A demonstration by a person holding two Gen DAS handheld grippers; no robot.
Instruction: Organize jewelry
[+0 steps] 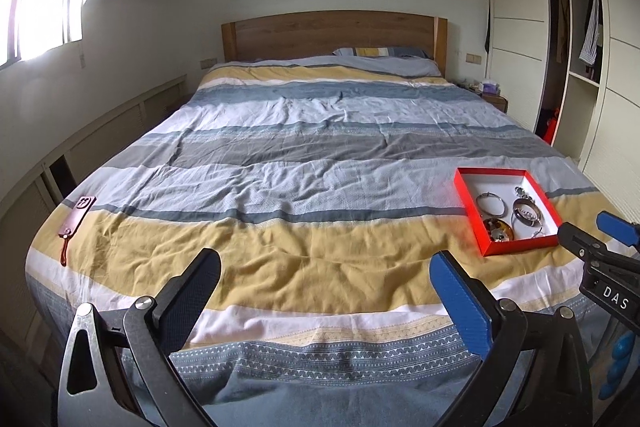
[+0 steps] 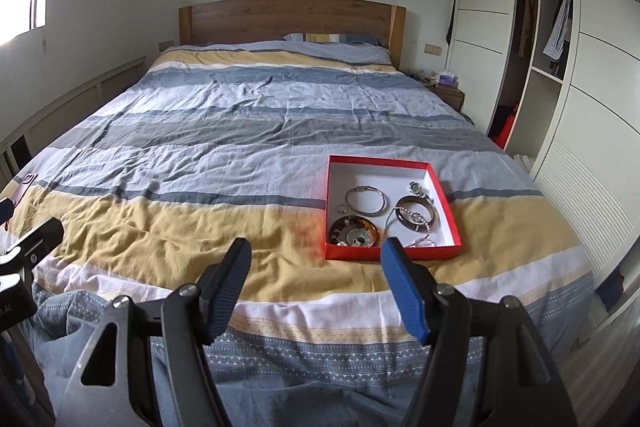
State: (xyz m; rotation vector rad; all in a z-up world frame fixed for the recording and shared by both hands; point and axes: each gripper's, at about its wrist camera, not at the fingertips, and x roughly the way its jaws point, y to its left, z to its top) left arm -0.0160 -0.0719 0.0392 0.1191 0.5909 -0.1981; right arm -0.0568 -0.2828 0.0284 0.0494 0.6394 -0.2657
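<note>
A red box (image 2: 444,199) with a white inside lies on the striped bedspread at the right. It holds a thin silver bangle (image 2: 366,201), a wide dark bangle (image 2: 416,217), a round amber dish (image 2: 354,231) with small pieces, a chain and a small watch. The box also shows in the left wrist view (image 1: 466,205). My right gripper (image 2: 316,251) is open and empty, just before the box's near edge. My left gripper (image 1: 326,263) is open and empty over the yellow stripe, left of the box. The right gripper's tips show in the left wrist view (image 1: 588,231).
A phone in a pink case (image 1: 78,213) with a brown strap lies near the bed's left edge. The wooden headboard (image 1: 332,33) and a pillow (image 1: 380,51) are at the far end. White wardrobes (image 2: 600,99) stand at the right, a nightstand (image 2: 450,93) beside the bed.
</note>
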